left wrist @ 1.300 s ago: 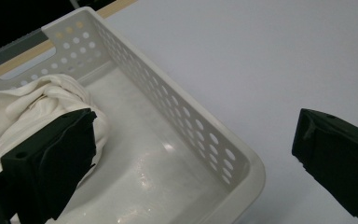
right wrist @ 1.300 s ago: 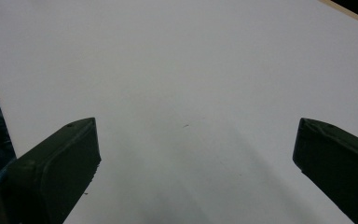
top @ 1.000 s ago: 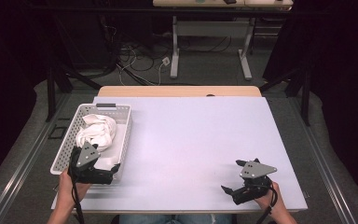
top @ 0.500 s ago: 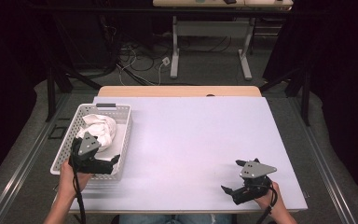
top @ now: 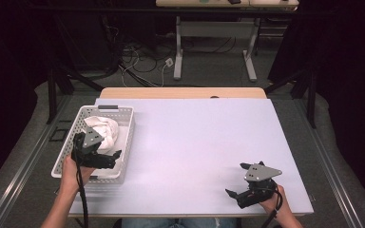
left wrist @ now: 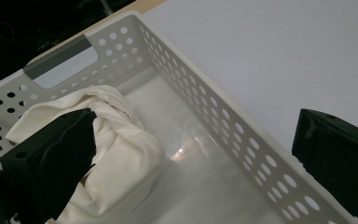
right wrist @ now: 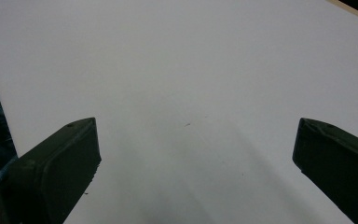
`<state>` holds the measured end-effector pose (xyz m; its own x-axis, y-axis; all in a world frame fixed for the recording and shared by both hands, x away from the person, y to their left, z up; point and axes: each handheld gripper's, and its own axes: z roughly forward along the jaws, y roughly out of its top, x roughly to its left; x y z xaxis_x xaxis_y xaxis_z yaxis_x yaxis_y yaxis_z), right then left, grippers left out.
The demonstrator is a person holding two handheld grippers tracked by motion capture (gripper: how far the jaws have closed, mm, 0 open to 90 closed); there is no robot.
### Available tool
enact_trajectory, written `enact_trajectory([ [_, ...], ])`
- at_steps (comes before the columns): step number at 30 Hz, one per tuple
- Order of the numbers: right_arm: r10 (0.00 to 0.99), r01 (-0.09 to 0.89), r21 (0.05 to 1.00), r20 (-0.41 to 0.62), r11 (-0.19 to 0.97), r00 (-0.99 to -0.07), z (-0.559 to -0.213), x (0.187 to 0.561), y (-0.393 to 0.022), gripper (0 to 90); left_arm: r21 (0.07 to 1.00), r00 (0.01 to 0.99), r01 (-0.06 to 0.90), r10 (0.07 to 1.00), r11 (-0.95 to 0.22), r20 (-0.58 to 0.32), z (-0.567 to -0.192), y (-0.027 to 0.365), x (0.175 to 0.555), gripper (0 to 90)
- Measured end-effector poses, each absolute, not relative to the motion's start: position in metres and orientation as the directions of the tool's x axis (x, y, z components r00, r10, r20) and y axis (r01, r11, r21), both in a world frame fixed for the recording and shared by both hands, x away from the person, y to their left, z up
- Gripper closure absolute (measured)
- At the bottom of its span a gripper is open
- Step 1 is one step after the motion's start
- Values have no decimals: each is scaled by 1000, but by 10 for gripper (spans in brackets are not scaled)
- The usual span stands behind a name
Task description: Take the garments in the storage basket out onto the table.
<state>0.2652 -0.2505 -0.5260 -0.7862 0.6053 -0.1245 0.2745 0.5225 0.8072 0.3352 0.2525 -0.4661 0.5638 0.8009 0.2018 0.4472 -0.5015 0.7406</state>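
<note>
The left black two-jaw tool (top: 105,159) has a blocky body topped by a grey three-cornered plate, and a black cable trails from it down along the forearm. Seen from its own camera, its jaws are thick matt black blocks with squared, flat-faced ends. The right black two-jaw tool (top: 243,193) carries the same grey plate, marked with small dark dots, and a black cable at the wrist. The person's forearms are bare of sleeves; blue denim shows at the bench's near edge.
</note>
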Motion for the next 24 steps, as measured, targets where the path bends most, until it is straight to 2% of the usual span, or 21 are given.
enact_trajectory([
  [24, 598, 283, 794, -122, 537, -792, -527, 266, -250, 5, 686, 550, 528, 817, -501, 174, -480, 264, 381, 0],
])
